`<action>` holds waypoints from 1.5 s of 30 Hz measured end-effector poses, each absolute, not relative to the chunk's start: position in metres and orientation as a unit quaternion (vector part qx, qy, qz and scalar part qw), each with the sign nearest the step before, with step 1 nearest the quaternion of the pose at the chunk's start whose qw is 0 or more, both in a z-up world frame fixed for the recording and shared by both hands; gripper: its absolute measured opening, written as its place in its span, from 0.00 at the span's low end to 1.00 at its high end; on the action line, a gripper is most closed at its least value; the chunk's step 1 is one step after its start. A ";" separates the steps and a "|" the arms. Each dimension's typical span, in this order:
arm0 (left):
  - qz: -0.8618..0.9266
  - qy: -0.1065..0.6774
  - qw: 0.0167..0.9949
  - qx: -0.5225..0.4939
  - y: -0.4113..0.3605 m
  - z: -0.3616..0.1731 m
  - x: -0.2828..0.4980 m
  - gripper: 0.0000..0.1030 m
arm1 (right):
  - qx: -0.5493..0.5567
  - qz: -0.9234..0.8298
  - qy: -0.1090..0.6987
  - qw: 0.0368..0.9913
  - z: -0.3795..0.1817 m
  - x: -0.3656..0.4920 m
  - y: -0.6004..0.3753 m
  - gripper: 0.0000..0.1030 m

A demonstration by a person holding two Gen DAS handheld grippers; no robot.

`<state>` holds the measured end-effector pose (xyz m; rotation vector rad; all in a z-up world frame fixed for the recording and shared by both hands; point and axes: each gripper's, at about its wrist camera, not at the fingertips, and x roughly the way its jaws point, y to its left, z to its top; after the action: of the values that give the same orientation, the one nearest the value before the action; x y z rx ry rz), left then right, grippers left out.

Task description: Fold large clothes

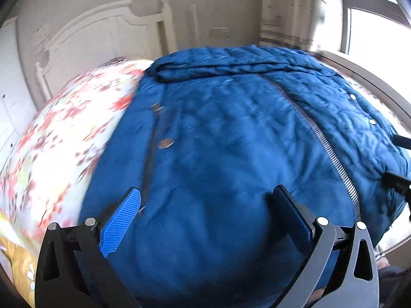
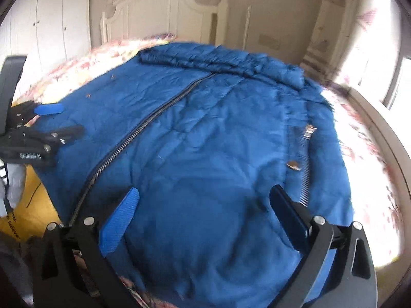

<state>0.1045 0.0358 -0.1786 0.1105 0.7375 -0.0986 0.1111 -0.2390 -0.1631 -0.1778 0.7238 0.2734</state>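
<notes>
Both grippers, left [image 1: 205,205] and right [image 2: 205,202], hover with fingers spread wide over blue jacket [image 1: 218,133]; jacket lies flat on floral bedspread [image 1: 64,128].

We note the left gripper [image 1: 205,200]: black angular arms, silver rivets. Its blue ridged fingertip pads [image 1: 120,223] match the right gripper [image 2: 203,200].

both wrist views sit low and close over the blue coat [image 1: 218,141] on the bed [image 1: 64,133], facing the far headboard [image 2: 154,12]. left view looks from the left, right from the right; both share the coat's middle and zipper [image 2: 133,133].
</notes>
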 end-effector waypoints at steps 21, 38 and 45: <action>-0.085 0.362 0.926 -0.065 0.130 -0.184 0.057 0.93 | 0.209 0.213 0.332 0.895 -0.239 0.051 -0.403 0.71; -0.147 0.368 0.890 -0.224 0.160 -0.213 0.039 0.56 | 0.282 0.263 0.307 0.870 -0.264 0.055 -0.415 0.50; -0.153 0.318 0.919 -0.176 0.153 -0.166 0.005 0.27 | 0.243 0.323 0.264 0.876 -0.226 0.013 -0.409 0.13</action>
<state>0.0050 0.1526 -0.1662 -0.3625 0.6529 -0.3144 0.0130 -0.4090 -0.2257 0.5064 0.5509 0.6734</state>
